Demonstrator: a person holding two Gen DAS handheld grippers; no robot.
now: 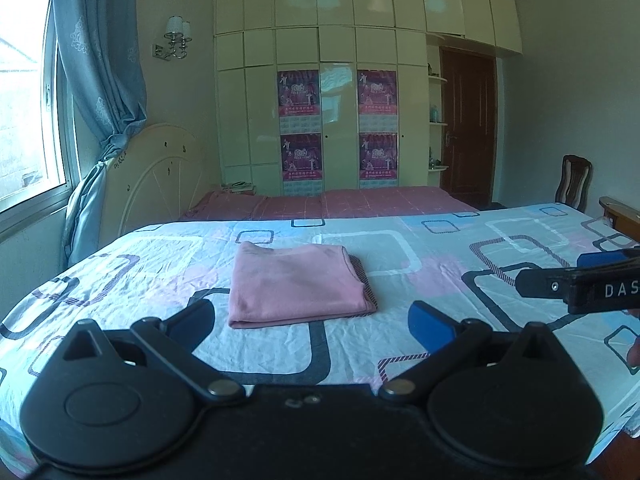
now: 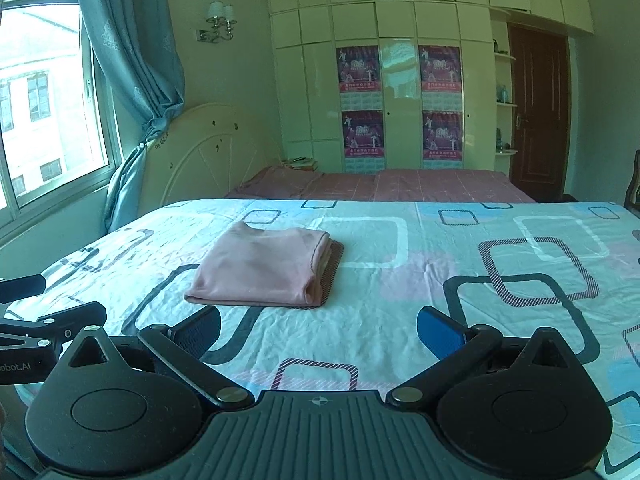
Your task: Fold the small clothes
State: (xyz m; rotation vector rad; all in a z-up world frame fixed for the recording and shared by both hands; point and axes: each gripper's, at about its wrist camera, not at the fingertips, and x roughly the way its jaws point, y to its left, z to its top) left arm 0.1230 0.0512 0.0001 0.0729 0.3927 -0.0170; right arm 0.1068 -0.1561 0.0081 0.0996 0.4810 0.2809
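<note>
Nearest in each wrist view, the jaws are seen spread wide with nothing between them: the left gripper (image 1: 312, 320) and the right gripper (image 2: 320, 326) are both released and held above the patterned bedsheet (image 1: 420, 280), clear of the cloth. Just ahead of both grippers, slightly to the left of the right one, the pink garment (image 1: 296, 284) is laid flat on the sheet as a neat rectangle of stacked layers, its folded edges visible at the right side (image 2: 320, 272). The folding is judged to be finished, or nearly so, with the grippers drawn off. If another fold is wanted, a near edge would need to be pinched; otherwise nothing further is called for.
</note>
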